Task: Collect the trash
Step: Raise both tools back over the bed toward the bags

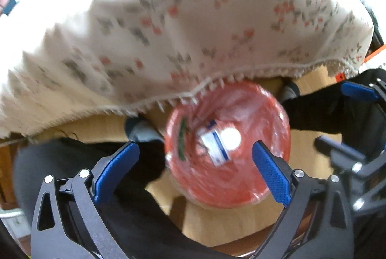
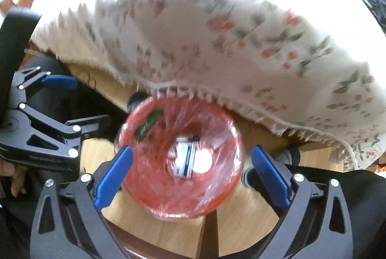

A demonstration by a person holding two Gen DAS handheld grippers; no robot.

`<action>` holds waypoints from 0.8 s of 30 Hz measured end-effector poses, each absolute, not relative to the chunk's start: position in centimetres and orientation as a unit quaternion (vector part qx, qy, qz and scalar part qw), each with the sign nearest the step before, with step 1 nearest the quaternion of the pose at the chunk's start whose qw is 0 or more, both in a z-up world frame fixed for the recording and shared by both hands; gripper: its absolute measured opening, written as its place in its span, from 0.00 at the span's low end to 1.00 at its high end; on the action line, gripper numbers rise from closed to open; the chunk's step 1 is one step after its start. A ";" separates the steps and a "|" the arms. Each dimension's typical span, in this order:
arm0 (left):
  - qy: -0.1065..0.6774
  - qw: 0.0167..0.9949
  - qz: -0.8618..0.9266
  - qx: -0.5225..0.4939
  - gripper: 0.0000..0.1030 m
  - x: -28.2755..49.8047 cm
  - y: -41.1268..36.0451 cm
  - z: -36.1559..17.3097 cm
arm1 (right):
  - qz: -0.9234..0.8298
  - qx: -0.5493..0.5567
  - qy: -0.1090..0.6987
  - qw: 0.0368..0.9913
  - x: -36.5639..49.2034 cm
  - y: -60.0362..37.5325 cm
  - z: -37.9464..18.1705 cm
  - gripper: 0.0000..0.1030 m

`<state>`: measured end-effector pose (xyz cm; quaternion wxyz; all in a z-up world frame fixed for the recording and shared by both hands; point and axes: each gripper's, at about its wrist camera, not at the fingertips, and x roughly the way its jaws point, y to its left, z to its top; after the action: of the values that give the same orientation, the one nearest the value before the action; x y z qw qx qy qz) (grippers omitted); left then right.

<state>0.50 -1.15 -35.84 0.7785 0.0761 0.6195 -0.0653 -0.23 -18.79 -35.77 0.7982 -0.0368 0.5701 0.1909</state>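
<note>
both tools hung over a red bin (image 2: 178, 157) lined with clear plastic, low in the centre of each wrist view, standing on the wooden floor (image 2: 154, 234) just below the fringed edge of the flowered cloth (image 2: 217, 46) covering the desk. the left tool (image 1: 195, 172) and the right tool (image 2: 191, 174) stood wide open with nothing between the blue pads. a white and blue carton (image 2: 184, 158) and a white round piece (image 2: 202, 162) lay at the bin's bottom, so that trash looked collected. the risk i judged: the hanging fringe sat right above the rim, and a tool lifting carelessly could snag it and drag the cloth
</note>
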 end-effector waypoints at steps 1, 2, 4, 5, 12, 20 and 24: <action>0.618 0.780 -0.067 0.076 0.94 0.9 -1.1 -35.1 | 0.182 -0.030 0.560 0.807 -0.1 -19.3 -35.1 0.95; 0.615 0.782 -0.068 0.073 0.94 1.2 -0.9 -34.5 | 0.173 -0.025 0.550 0.817 0.2 -19.8 -34.3 0.95; 0.599 0.795 -0.068 0.064 0.94 2.1 -0.7 -32.5 | 0.166 -0.021 0.533 0.829 0.8 -20.3 -32.9 0.95; 0.593 0.800 -0.069 0.063 0.94 2.5 -0.6 -31.8 | 0.162 -0.023 0.525 0.836 1.2 -20.6 -32.1 0.95; 0.526 0.846 -0.053 0.062 0.94 7.7 -1.0 -25.7 | 0.126 -0.017 0.472 0.872 6.3 -22.6 -26.4 0.95; 0.489 0.868 -0.046 0.077 0.94 16.6 -1.8 -22.0 | 0.101 -0.008 0.428 0.898 15.2 -23.1 -22.0 0.95; 0.470 0.878 -0.035 0.081 0.94 21.9 -2.0 -21.3 | 0.093 -0.012 0.414 0.905 19.8 -22.5 -21.0 0.95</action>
<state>21.87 -1.95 -21.28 0.8782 0.0809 0.4702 -0.0348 19.84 -22.50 -21.02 0.9052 -0.0124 0.4145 0.0934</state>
